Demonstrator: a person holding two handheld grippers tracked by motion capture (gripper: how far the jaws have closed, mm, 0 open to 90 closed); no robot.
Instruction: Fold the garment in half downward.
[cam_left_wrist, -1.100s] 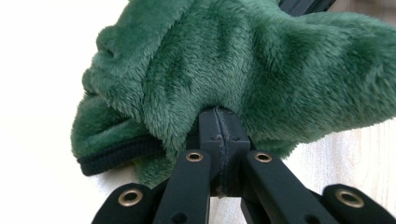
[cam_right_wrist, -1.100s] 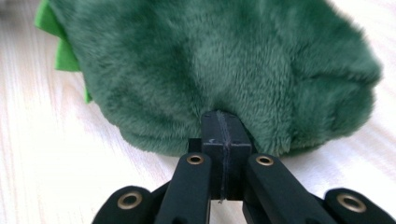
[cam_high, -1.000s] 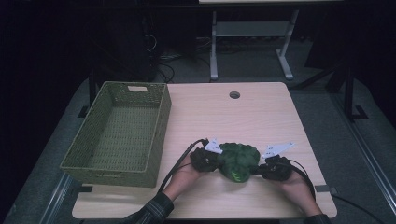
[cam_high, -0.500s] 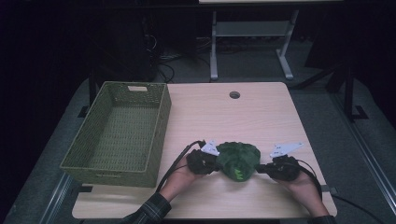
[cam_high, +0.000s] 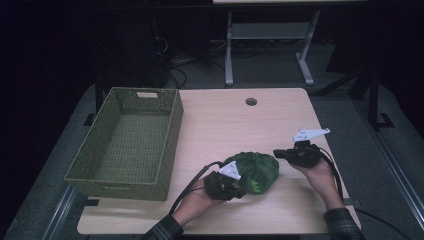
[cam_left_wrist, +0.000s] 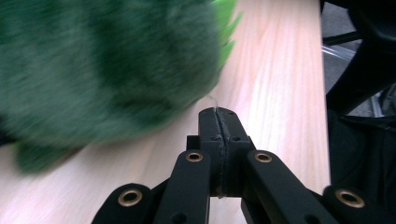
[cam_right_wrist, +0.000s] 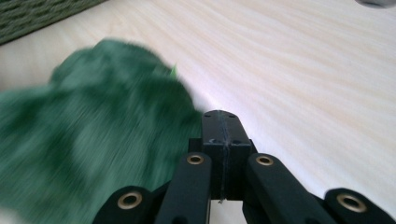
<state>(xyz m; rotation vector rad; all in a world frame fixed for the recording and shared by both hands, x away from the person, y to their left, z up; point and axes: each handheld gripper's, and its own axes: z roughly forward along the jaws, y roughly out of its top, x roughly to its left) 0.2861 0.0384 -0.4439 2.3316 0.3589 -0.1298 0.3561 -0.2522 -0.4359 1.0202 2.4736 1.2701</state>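
Both hands have drawn apart since a second ago: the right tool (cam_high: 279, 152) has slid out to the right of the fuzzy green plush toy (cam_high: 256, 170) and lifted a little, while the left tool (cam_high: 239, 191) has shifted down toward the near edge, and the toy itself now lies slightly lower and more to the left than before. That soft green toy rests on the pale wooden surface (cam_high: 235, 125), in its near half, just right of the woven olive-green rectangular basket (cam_high: 170, 145), which stands at the left side with its far end toward the back. From above, the left tool sits against the toy's near left flank, its grey three-cornered plate tipped over the plush, and a black cable loops from it back toward the sleeve. The right tool hovers just beside the toy's right edge, its own white plate raised behind it. Seen along the left tool (cam_left_wrist: 218, 113), the two black jaws are pressed flat together with nothing between them, their tips just short of the blurred green fur (cam_left_wrist: 107, 70). The right tool (cam_right_wrist: 221, 114) is likewise closed tight and empty, its tips beside the toy's (cam_right_wrist: 98, 140) edge over bare wood (cam_right_wrist: 303, 70). A small round grommet hole (cam_high: 251, 101) sits near the surface's far edge.
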